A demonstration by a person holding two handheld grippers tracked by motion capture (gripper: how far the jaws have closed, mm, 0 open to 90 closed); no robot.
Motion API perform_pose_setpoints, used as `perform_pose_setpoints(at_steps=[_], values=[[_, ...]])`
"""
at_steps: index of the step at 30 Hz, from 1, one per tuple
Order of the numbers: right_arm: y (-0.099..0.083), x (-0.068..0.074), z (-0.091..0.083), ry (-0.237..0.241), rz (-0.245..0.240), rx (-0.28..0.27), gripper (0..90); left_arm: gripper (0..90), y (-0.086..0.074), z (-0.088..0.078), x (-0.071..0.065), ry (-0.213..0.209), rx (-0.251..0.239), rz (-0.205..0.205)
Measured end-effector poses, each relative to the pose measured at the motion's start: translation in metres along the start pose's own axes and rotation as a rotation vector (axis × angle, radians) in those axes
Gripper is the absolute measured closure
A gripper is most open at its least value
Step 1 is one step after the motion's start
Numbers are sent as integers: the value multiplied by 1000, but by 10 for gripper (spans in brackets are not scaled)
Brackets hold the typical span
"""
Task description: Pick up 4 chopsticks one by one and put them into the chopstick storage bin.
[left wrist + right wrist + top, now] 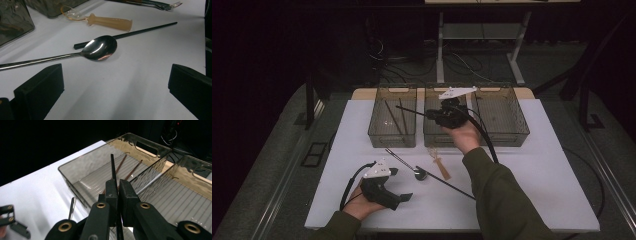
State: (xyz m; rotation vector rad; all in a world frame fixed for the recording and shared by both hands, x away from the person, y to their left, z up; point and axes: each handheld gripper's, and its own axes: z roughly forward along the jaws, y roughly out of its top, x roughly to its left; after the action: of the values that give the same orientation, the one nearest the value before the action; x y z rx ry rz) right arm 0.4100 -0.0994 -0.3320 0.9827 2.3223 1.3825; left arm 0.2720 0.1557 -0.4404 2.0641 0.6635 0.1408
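My right gripper [447,116] hangs over the middle bin [432,139], shut on a black chopstick [412,111]. In the right gripper view its jaws [118,185] pinch that chopstick [113,166], whose tip reaches over the left bin [75,173]. Two brown chopsticks [132,171] lie inside that bin [393,89]. Low at the near left, my left gripper [399,184] is open. In the left gripper view its jaws [115,82] stand wide apart on the white table, just short of a steel spoon [100,47].
A second black chopstick [150,28] lies under the spoon's bowl. Beyond it are an amber-handled utensil [110,22] and a fork [162,4]. A third bin [512,135] stands at the back right. Cables trail from both grippers.
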Motion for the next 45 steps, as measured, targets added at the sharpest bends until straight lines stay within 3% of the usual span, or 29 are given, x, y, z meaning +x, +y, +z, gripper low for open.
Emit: perform_pose_setpoints(at_steps=[22, 34, 45], values=[[24, 3, 72, -51, 8, 69, 855, 0, 0, 0, 0, -8, -3, 3], [29, 6, 115, -89, 9, 141, 855, 0, 0, -1, 1, -3, -5, 0], [31, 11, 143, -118, 4, 177, 845, 0, 1, -1, 2, -4, -7, 1]])
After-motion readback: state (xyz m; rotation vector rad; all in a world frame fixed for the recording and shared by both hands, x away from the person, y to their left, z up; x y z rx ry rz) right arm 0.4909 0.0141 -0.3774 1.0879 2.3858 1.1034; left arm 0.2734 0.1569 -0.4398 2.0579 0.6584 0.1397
